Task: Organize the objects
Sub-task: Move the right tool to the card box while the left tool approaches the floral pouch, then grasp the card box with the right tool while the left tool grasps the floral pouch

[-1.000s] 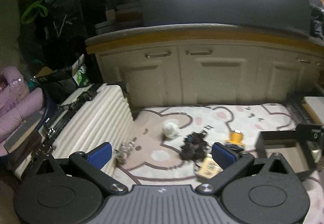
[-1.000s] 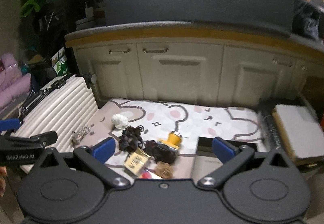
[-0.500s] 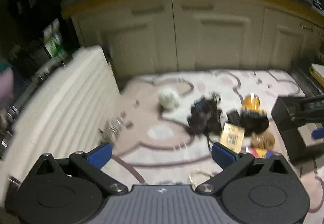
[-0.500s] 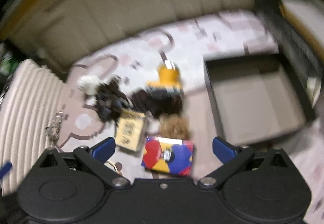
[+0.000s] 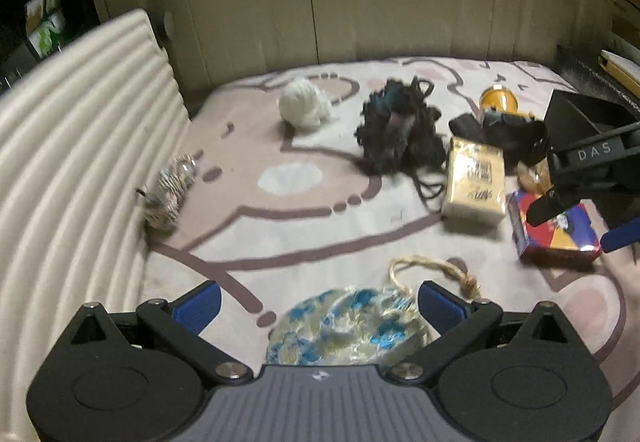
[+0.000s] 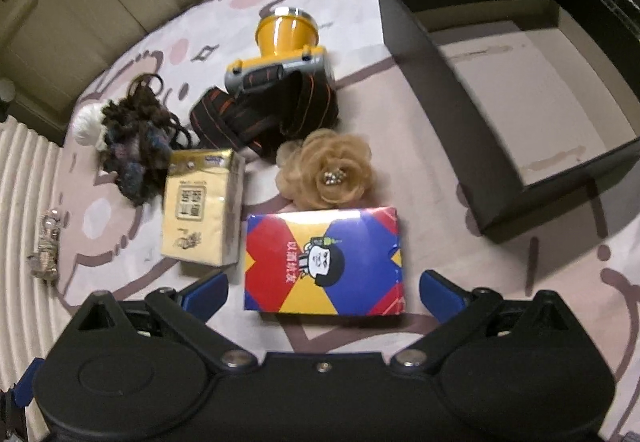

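Both of my claws have dropped low and tipped down toward the rug, where a second ago they were looking up at the cupboards. My right claw is open wide and holds nothing, and the colourful card box now lies right between its blue fingers, not yet touched. My left claw is open wide too, holding nothing, and it hangs over the blue and gold pouch with the rope loop. In the left view I can see my right claw hovering over that same card box. The empty black box sits to the right of the pile, open side up. The other things lie close together on the rug: the yellow tissue pack, the beige fabric flower, the yellow headlamp with its strap, the dark yarn bundle and the white fluffy ball. I think nothing is sorted yet, and the card box looks like my first pick for the black box.
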`<state>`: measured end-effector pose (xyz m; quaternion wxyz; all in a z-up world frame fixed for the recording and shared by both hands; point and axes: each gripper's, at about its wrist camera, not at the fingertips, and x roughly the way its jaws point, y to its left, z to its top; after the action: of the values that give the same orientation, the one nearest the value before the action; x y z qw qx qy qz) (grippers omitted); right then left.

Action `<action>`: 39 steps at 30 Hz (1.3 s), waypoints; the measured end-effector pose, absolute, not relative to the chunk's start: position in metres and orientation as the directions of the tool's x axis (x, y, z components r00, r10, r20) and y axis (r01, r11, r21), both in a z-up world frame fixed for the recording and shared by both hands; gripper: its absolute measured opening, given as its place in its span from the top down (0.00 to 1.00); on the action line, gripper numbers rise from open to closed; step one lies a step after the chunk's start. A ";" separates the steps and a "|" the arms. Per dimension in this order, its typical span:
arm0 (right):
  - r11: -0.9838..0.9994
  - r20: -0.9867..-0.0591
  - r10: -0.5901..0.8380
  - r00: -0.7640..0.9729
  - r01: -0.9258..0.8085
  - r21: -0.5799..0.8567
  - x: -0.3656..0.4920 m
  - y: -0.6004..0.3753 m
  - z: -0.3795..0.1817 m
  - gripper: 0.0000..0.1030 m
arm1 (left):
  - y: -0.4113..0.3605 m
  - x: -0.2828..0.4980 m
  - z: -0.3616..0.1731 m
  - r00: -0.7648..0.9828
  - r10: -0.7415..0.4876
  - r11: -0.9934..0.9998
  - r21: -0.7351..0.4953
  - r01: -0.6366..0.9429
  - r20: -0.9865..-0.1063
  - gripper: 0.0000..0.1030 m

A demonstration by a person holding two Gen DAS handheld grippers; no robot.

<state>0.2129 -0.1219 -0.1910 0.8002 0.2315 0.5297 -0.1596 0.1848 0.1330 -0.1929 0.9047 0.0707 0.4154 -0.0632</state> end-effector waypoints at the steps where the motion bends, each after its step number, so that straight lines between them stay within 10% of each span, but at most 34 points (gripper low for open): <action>1: 0.844 -0.922 -0.014 0.387 0.500 0.197 0.216 -0.121 -0.194 0.00 | 0.136 0.187 -0.198 0.635 -0.071 0.984 0.052 0.173 -0.769 0.00; 16: 0.982 -0.911 -0.063 0.409 0.187 0.015 0.217 -0.103 -0.197 0.10 | 0.152 0.216 -0.232 0.525 -0.293 0.955 -0.263 0.133 -0.799 0.00; 31: 0.937 -0.938 0.059 0.343 -0.343 -0.067 0.159 -0.105 -0.192 0.10 | 0.121 0.164 -0.233 0.422 -0.251 0.947 -0.131 0.292 -0.871 0.00; 39: 0.984 -0.953 0.096 0.288 -0.172 0.047 0.161 -0.117 -0.192 0.00 | 0.110 0.169 -0.234 0.399 -0.163 0.962 -0.056 0.266 -0.902 0.00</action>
<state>0.1607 -0.1170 -0.1921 0.8019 -0.0321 0.5907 0.0836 0.1695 0.1097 -0.2337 0.8350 0.0483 0.5330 -0.1283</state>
